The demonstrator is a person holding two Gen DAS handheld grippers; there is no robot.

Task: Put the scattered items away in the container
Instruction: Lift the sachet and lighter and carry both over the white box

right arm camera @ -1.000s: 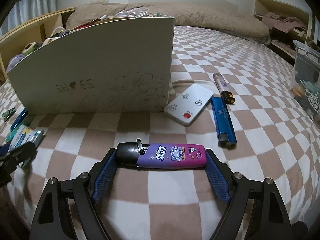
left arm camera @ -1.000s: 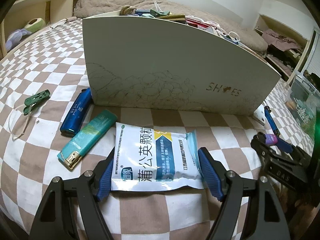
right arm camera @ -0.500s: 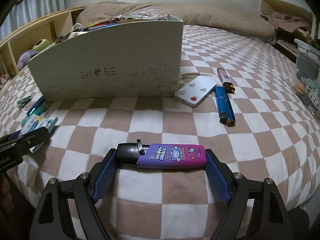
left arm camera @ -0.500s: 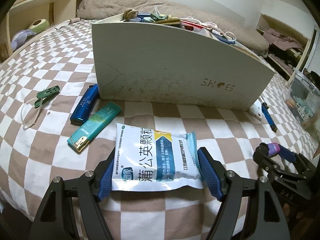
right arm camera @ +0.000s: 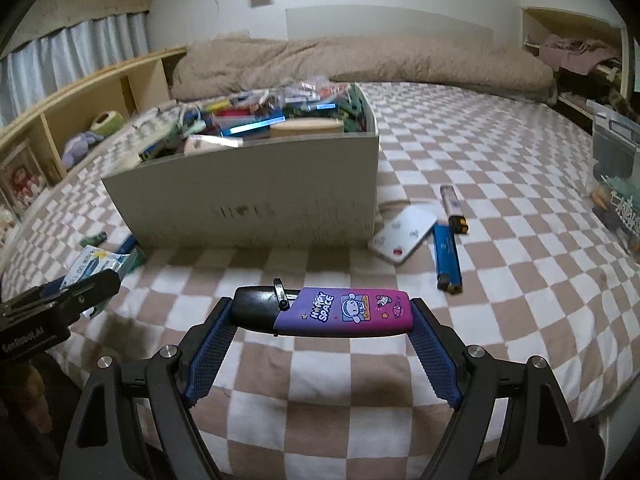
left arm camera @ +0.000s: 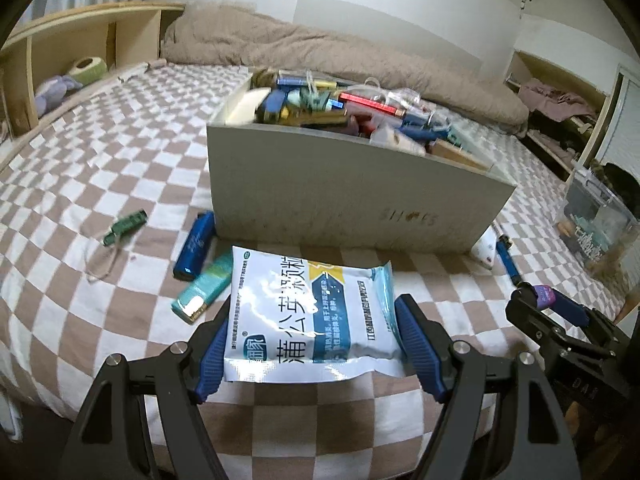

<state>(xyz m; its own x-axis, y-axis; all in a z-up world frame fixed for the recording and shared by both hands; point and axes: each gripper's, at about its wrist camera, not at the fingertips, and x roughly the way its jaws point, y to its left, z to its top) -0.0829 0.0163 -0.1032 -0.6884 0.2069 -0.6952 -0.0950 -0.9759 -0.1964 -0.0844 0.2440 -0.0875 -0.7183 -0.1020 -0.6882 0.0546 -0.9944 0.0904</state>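
My left gripper (left arm camera: 314,332) is shut on a white and blue medicine sachet (left arm camera: 308,312), held above the checkered bed. My right gripper (right arm camera: 322,334) is shut on a purple and black lighter (right arm camera: 324,312), gripped end to end and lifted off the bed. Ahead stands the white shoe box (left arm camera: 352,200), also seen as the shoe box (right arm camera: 256,196) in the right wrist view, heaped with several small items. The right gripper shows at the right edge (left arm camera: 560,328) of the left wrist view, with the purple lighter (left arm camera: 544,296) in it.
On the bed left of the box lie a blue lighter (left arm camera: 196,246), a teal lighter (left arm camera: 204,286), a green clip (left arm camera: 124,227) and a loop of string (left arm camera: 100,266). Right of it lie a white remote (right arm camera: 402,234), a blue lighter (right arm camera: 447,256) and a dark lighter (right arm camera: 454,208). A clear bin (right arm camera: 616,184) stands far right.
Both grippers have risen with their loads, so the box's open top and its contents have come into view. The items on the bed look lower and farther away.
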